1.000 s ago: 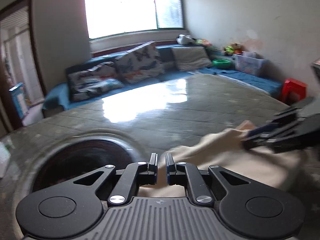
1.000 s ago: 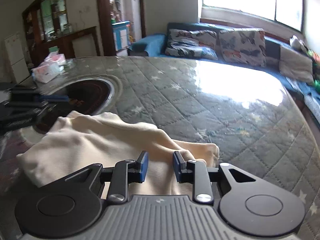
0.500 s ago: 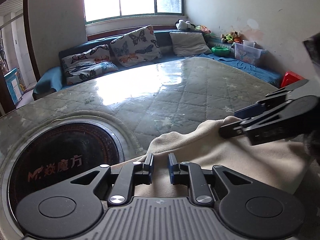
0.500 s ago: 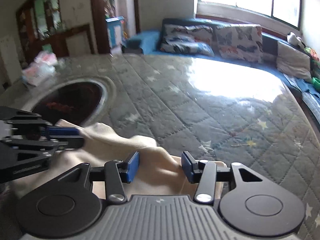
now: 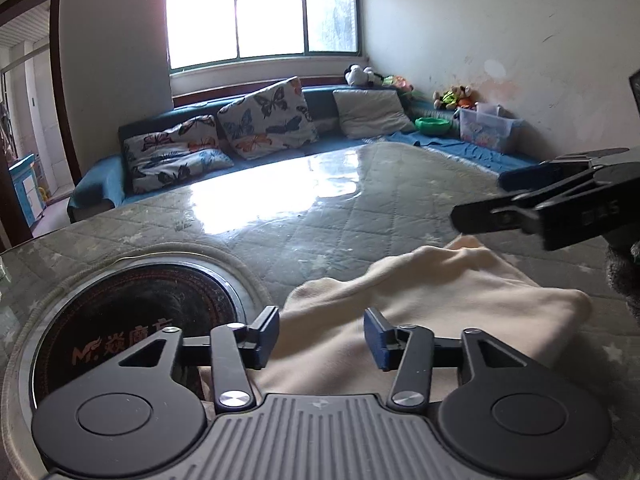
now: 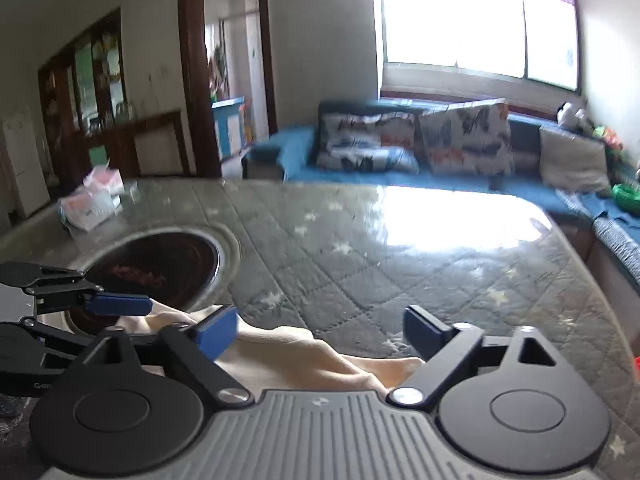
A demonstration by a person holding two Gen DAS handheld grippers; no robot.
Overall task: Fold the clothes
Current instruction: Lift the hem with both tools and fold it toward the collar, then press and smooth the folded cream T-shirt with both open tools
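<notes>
A folded cream garment (image 5: 420, 304) lies on the quilted, glass-topped table (image 5: 320, 216), near its front edge. My left gripper (image 5: 322, 334) hovers over the garment's left end, its jaws opening, the cloth lying under them and not pinched. My right gripper (image 6: 320, 330) is raised above the garment's (image 6: 296, 356) right end, jaws opening wide with nothing between the pads. The right gripper (image 5: 560, 208) also shows at the right edge of the left wrist view, lifted off the cloth. The left gripper (image 6: 92, 304) shows at the left of the right wrist view.
A round dark induction plate (image 5: 136, 316) is set into the table left of the garment. Tissue packs (image 6: 92, 204) sit at the table's far left. A blue sofa with butterfly cushions (image 5: 264, 120) runs under the window. A clear storage box (image 5: 488, 132) stands on the right bench.
Both grippers were shut on the cream garment and have let it go, jaws spreading. The right gripper lifted up off the cloth. The garment now rests flat on the table.
</notes>
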